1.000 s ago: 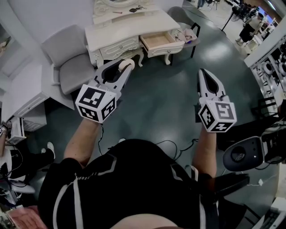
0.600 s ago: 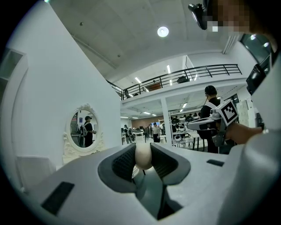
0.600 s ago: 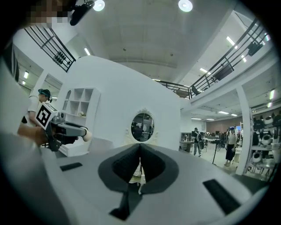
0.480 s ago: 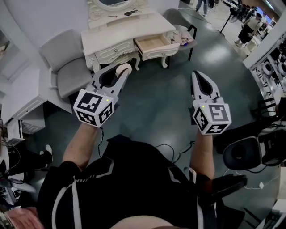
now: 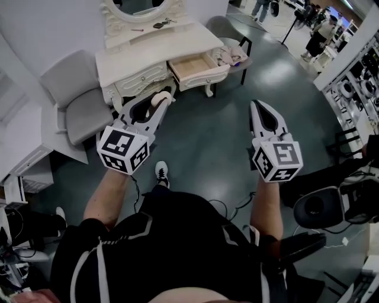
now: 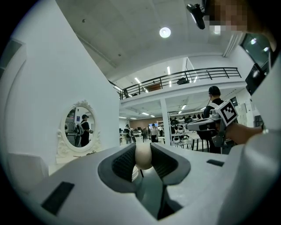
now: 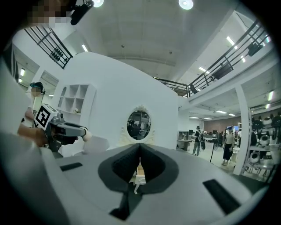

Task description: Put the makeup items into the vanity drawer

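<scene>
A beige egg-shaped makeup sponge (image 5: 158, 99) sits between the jaws of my left gripper (image 5: 162, 98), which is shut on it; the left gripper view shows the sponge (image 6: 143, 155) pinched between the dark pads. My right gripper (image 5: 259, 106) is shut with nothing in it, its pads meeting in the right gripper view (image 7: 139, 154). Both grippers hover over the floor, short of the white vanity (image 5: 148, 50). The vanity's drawer (image 5: 195, 66) stands pulled open and looks empty. A few small dark items (image 5: 160, 24) lie on the vanity top under the oval mirror (image 5: 139, 6).
A grey chair (image 5: 74, 100) stands left of the vanity. To the right of the open drawer, a seat with cloth on it (image 5: 233, 54). White furniture (image 5: 23, 148) runs along the left. A black stool (image 5: 320, 207) and cables are at the right. People stand far off (image 5: 314, 35).
The vanity has shifted left and down in the head view as I stepped toward it. Both grippers moved forward with me. A shoe has come into view below the left gripper.
</scene>
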`<state>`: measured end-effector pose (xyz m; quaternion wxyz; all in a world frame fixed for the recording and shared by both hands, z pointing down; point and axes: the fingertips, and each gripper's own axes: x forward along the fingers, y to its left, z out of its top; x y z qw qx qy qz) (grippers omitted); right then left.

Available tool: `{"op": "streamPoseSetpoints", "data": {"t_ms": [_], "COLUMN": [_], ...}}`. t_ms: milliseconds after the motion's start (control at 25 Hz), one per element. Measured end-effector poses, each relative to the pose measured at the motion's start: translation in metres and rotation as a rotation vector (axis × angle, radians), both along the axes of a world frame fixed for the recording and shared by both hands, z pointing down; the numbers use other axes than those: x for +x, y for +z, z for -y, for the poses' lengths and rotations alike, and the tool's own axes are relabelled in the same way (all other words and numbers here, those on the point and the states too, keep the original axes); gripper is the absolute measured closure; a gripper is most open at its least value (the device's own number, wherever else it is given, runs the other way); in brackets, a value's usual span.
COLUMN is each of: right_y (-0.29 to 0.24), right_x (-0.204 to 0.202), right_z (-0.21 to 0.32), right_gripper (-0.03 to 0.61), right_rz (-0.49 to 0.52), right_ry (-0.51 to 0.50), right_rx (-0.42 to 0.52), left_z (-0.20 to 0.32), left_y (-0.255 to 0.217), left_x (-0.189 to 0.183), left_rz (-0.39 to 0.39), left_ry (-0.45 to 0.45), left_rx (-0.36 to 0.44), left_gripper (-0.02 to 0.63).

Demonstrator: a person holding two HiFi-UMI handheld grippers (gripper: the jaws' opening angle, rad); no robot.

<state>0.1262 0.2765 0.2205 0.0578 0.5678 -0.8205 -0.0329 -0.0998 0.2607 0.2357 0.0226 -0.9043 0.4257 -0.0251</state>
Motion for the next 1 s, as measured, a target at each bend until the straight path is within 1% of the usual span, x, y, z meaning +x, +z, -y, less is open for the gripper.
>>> {"op": "streamPoseSetpoints", "data": {"t_ms": [200, 480, 680, 1000], "right_y": [-0.01, -0.014, -0.006, -0.009], "right_x": [-0.007, -0.021, -0.035, -0.059], "right_z": [0.041, 0.103, 0.141, 0.194], "right_gripper": [0.574, 0.573, 0.574, 0.573], "right_rz": [-0.023, -0.02, -0.022, -0.027], "right_ry": [0.024, 0.032, 0.031, 0.051], "right_rx": [0.016, 0.006, -0.023, -0.026], "left_z": [0.05, 0.116, 0.152, 0.202], "left_y": [-0.008, -0.013, -0.006, -0.006], "left_x": [-0.006, -0.019, -0.031, -0.049], "left_rz": [-0.012, -0.011, -0.011, -0.02], "left_ry": [0.028, 0.04, 0.042, 0.068], "left_rx": [0.022, 0.021, -0.002, -0.003], "left_gripper": [0.511, 0.512, 0.512, 0.514]}}
